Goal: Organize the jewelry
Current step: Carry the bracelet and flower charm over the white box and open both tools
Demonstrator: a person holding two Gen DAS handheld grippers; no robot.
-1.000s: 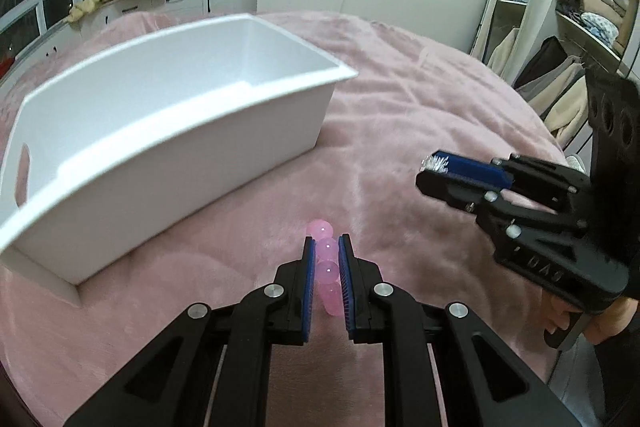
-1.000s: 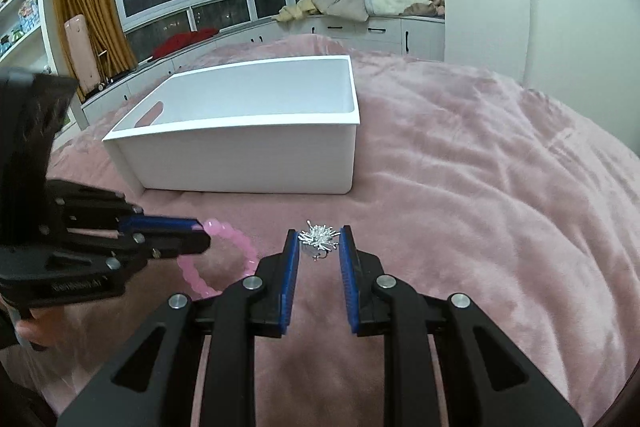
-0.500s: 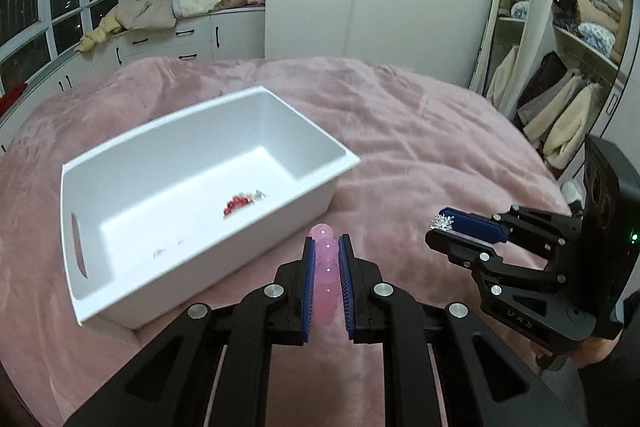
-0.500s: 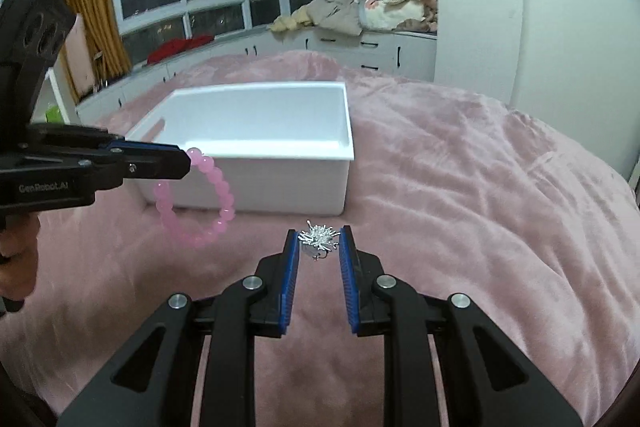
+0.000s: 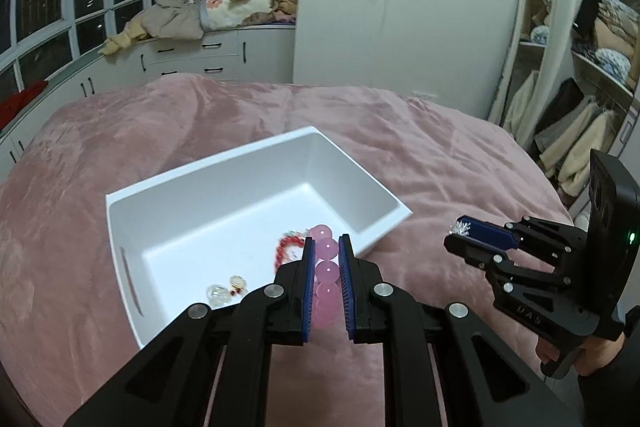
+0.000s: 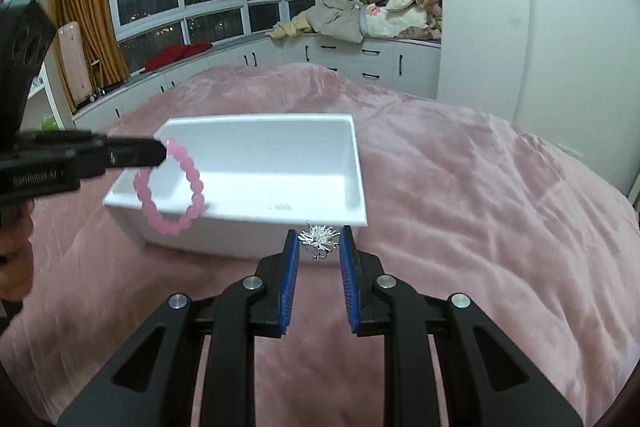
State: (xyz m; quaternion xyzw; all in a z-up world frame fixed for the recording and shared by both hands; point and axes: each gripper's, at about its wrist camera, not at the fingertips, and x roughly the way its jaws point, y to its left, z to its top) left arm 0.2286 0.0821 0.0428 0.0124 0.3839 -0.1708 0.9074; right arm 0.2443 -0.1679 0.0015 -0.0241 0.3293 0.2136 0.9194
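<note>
My left gripper (image 5: 325, 247) is shut on a pink bead bracelet (image 5: 326, 275), held in the air over the near edge of the white bin (image 5: 248, 163). In the right wrist view the bracelet (image 6: 172, 195) hangs from the left gripper (image 6: 158, 157) above the bin (image 6: 356, 171). My right gripper (image 6: 319, 241) is shut on a spiky silver ornament (image 6: 319, 239), held above the blanket just in front of the bin; it shows in the left wrist view (image 5: 460, 229) right of the bin. Inside the bin lie a red bead piece (image 5: 286, 247) and small clear and gold pieces (image 5: 226, 289).
The bin stands on a pink blanket (image 6: 480, 207) covering a bed. White drawers with heaped clothes (image 6: 360, 15) run under the windows behind. A mirror and open wardrobe (image 5: 592, 75) stand at the right.
Both grippers have risen from the blanket. The left gripper has carried the bracelet up over the bin, whose inside now shows. The right gripper still holds the silver ornament.
</note>
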